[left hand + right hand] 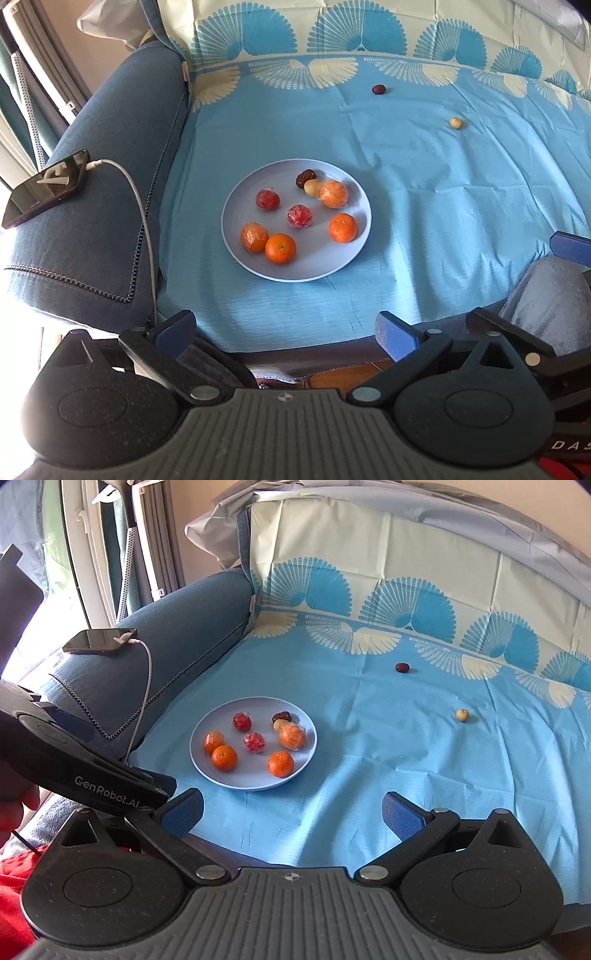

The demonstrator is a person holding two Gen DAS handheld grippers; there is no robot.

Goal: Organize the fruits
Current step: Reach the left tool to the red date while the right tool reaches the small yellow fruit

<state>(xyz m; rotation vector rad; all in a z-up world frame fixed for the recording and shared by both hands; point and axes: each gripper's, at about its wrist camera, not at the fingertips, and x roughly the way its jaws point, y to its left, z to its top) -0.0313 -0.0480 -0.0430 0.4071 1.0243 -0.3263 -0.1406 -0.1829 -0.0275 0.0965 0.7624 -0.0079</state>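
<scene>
Sorting fruit onto the plate (236,251), almost there.
We had both grippers, left (286,334) and right (293,810), spread wide, holding nothing; dark fruit (402,667) and pale fruit (462,715) lay apart on the cloth (369,775).

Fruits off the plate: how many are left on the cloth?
2: a dark red fruit far back near the fan border, and a pale yellow fruit nearer, to its right. None appear hidden.

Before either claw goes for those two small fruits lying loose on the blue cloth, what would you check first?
1. Left gripper open, nothing held: ok.
2. Right gripper open, nothing held: ok.
3. Dark red fruit unobstructed on the cloth: ok.
4. Pale fruit unobstructed: ok.
5. Plate has bare space left: ok.
6. Fruits' firmness for gripping: cannot tell.
</scene>
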